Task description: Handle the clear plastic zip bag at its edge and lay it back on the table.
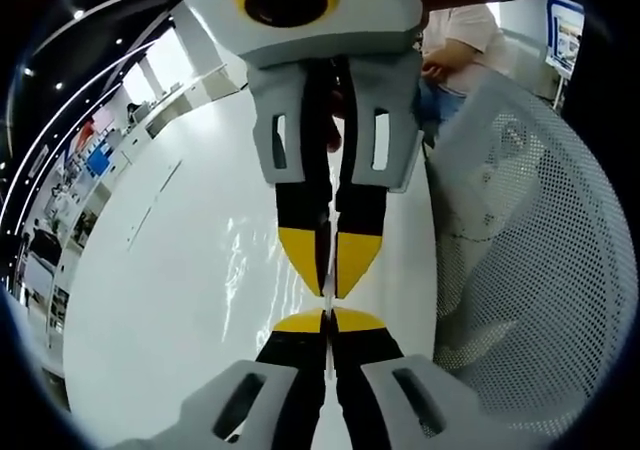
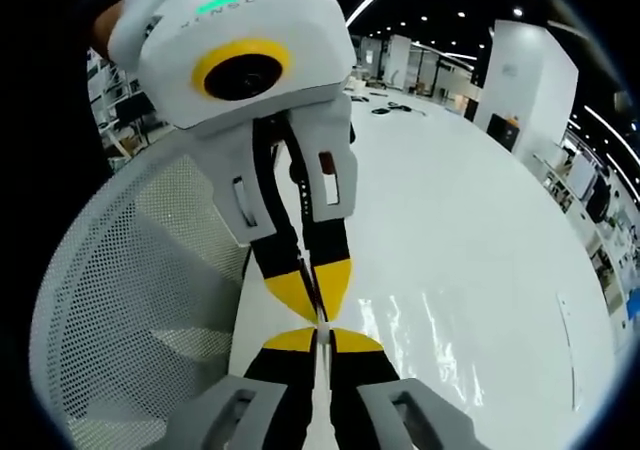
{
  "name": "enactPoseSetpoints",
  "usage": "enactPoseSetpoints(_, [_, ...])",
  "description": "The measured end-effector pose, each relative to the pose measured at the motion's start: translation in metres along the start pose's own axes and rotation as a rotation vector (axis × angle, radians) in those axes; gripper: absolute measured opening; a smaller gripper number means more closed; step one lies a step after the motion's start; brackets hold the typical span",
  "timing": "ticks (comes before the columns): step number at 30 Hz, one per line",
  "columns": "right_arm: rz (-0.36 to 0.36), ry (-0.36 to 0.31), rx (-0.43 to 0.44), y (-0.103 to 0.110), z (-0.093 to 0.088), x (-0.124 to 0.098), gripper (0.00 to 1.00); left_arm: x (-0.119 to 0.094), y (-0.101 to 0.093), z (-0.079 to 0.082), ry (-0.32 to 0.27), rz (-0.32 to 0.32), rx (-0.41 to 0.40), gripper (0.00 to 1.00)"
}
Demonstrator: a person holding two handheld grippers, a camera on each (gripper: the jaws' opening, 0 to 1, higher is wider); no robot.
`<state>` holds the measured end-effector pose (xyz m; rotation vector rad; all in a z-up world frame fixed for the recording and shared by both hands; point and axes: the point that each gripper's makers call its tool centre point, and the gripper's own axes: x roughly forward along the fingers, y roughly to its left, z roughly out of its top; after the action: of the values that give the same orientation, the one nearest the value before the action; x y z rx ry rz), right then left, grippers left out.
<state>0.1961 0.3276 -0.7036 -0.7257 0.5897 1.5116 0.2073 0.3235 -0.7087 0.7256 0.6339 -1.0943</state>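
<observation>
One clear glossy zip bag [image 1: 240, 270] on smooth white table [image 1: 150, 300] | left gripper [image 1: 328, 320], right gripper [image 1: 330, 265] both pinch its edge, tip to tip | one white mesh basket [image 1: 540, 270] at right

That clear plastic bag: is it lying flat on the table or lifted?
Lifted at one edge: both grippers, left and right, pinch the clear bag's edge tip to tip, while its rest drapes toward the white table.

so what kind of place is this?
Probably a large open office or lab hall: long white table, white mesh basket, ceiling spotlights and workstations behind.
</observation>
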Motion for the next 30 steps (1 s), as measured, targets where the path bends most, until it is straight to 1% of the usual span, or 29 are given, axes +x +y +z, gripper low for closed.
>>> enactPoseSetpoints(8, [-0.001,-0.011,-0.005,-0.003,0.003,0.001,0.0,0.0,0.001,0.001,-0.001,0.0,0.014,0.0])
enactPoseSetpoints(12, [0.008,-0.011,0.015,-0.002,0.003,0.001,0.0,0.0,0.001,0.001,-0.005,-0.004,0.011,0.0])
enactPoseSetpoints(14, [0.014,-0.006,0.028,-0.001,0.002,0.002,0.0,0.001,-0.002,0.0,-0.009,-0.019,0.015,0.0])
enactPoseSetpoints(20, [0.026,0.007,0.028,0.003,0.0,0.003,0.0,0.002,-0.006,0.0,-0.01,-0.042,-0.03,0.0])
enactPoseSetpoints(22, [0.029,0.017,0.048,0.003,-0.001,0.003,0.0,0.003,-0.007,-0.001,-0.003,-0.044,-0.032,0.0])
enactPoseSetpoints(30, [0.033,0.025,0.046,0.005,-0.007,0.002,0.0,0.004,-0.008,-0.002,-0.006,-0.05,-0.033,0.0])
